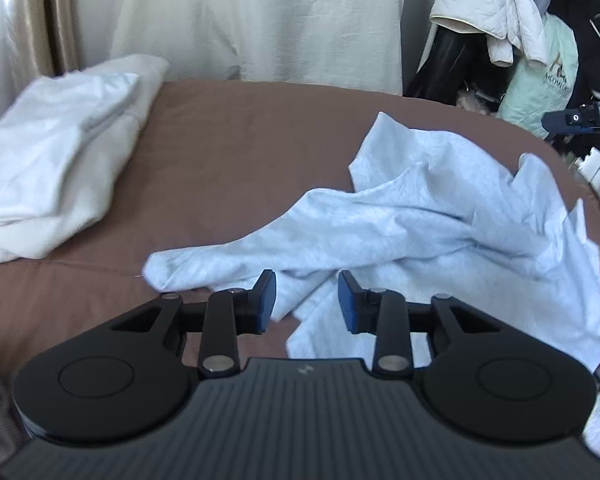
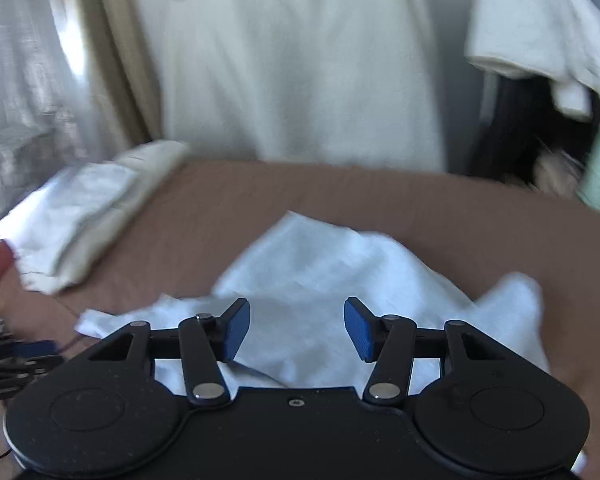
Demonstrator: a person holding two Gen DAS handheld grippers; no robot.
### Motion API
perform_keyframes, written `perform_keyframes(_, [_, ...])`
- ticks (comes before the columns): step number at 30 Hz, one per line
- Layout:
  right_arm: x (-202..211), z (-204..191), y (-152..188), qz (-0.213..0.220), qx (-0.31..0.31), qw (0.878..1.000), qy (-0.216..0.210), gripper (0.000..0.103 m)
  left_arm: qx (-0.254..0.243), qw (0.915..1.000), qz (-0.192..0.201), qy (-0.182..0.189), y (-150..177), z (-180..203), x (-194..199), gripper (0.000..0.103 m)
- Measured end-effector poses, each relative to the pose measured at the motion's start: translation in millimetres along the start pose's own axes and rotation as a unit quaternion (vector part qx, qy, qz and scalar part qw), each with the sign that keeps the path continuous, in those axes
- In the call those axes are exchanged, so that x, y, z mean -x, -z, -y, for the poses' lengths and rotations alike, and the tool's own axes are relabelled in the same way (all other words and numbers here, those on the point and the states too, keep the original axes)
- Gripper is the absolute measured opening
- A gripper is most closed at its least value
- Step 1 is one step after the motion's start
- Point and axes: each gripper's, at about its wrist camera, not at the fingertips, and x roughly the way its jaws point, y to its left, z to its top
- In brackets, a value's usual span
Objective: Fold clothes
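A crumpled pale blue-grey garment point(image 1: 440, 224) lies on the brown bed cover point(image 1: 240, 152), one sleeve stretched toward the left. My left gripper point(image 1: 307, 300) is open and empty, low over the garment's near edge by the sleeve. In the right wrist view the same garment point(image 2: 320, 272) lies just beyond my right gripper point(image 2: 297, 330), which is open and empty above it. The right wrist view is motion-blurred. The right gripper also shows in the left wrist view point(image 1: 584, 118) at the far right edge.
A stack of folded white and cream clothes point(image 1: 56, 152) sits at the bed's far left, also in the right wrist view point(image 2: 84, 212). A cream sheet point(image 1: 260, 16) hangs behind the bed. Hanging jackets and a pale green bag point(image 1: 540, 76) crowd the right.
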Motion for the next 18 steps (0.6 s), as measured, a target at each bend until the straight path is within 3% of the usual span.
perform_keyframes(2, [-11,-5,-5,0.005,0.032,0.999,0.004,0.077,0.019,0.9997,-0.018,-0.002,-5,-6,-20,0.034])
perform_keyframes(4, [-28,-1,-10,-0.001,0.055,0.998,0.027,0.082,0.041,0.9985,-0.035,-0.009,-9,-13,-42,0.034])
perform_keyframes(7, [-67,20,-17,-0.038,0.081,0.994,0.065,0.082,0.072,0.9957,-0.056,-0.017,-14,-22,-72,0.037])
perform_keyframes(10, [-105,43,-15,-0.064,0.108,0.987,0.104,0.082,0.091,0.9947,-0.046,-0.015,-12,-26,-79,0.037])
perform_keyframes(12, [-124,60,-14,-0.081,0.111,0.985,0.103,0.082,0.104,0.9937,-0.04,-0.014,-12,-29,-84,0.037])
perform_keyframes(15, [-133,90,-17,-0.074,0.046,0.99,0.113,0.083,0.123,0.9919,-0.03,-0.012,-10,-33,-92,0.037])
perform_keyframes(18, [-127,117,-10,-0.036,-0.07,0.994,0.072,0.085,0.145,0.9889,-0.029,0.008,-8,-36,-99,0.039])
